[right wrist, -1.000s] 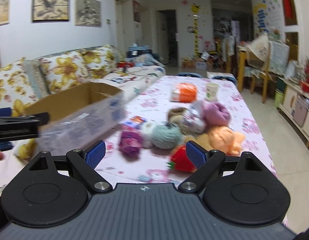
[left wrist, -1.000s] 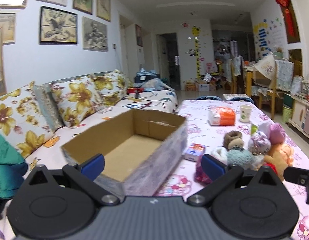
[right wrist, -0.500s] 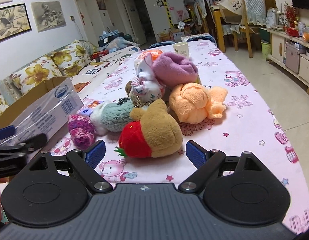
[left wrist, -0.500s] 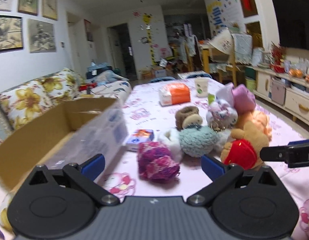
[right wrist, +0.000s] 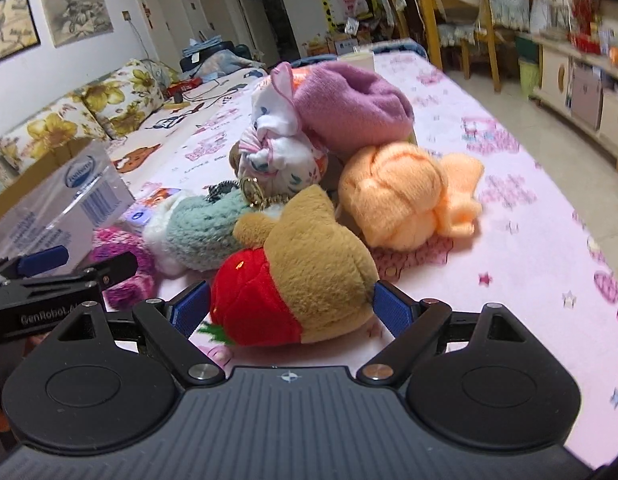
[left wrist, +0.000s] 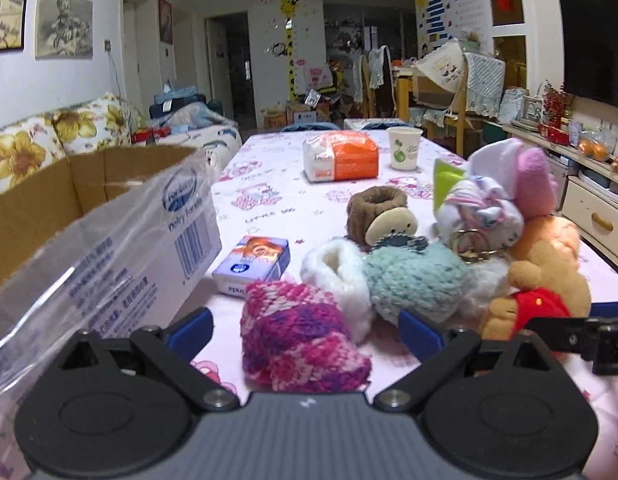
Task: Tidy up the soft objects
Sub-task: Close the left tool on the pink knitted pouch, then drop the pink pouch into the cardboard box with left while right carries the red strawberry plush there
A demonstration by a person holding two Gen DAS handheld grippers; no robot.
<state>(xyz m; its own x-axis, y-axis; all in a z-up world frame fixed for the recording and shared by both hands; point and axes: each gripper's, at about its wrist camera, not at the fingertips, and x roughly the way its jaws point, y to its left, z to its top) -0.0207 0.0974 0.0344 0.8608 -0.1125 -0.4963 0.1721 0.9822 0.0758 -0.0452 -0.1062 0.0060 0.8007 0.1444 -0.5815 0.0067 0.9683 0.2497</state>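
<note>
A pile of soft things lies on the pink tablecloth (right wrist: pixel 529 248). My left gripper (left wrist: pixel 305 332) is low over the table and its jaws are closing. A pink-and-purple knitted piece (left wrist: pixel 301 336) sits between the blue pads, which stand clear of it. My right gripper (right wrist: pixel 292 308) is open around a tan plush bear with a red body (right wrist: pixel 297 280), with the pads close beside its flanks. Behind lie a teal knit (left wrist: pixel 417 276), a white fluffy piece (left wrist: pixel 337 272), a rolled orange towel (right wrist: pixel 405 196) and a purple towel (right wrist: pixel 349 108). An open cardboard box (left wrist: pixel 69 208) stands at left.
A small blue carton (left wrist: pixel 255 264) lies beside the box. Farther back stand an orange tissue pack (left wrist: pixel 341 156) and a paper cup (left wrist: pixel 405 148). A flowered sofa (left wrist: pixel 69 128) runs along the left. A low cabinet (left wrist: pixel 597 208) lines the right wall.
Both grippers have come down and forward to the pile. The left view swung from the box to the pink knit, now between its pads. The bear now lies between the right pads.
</note>
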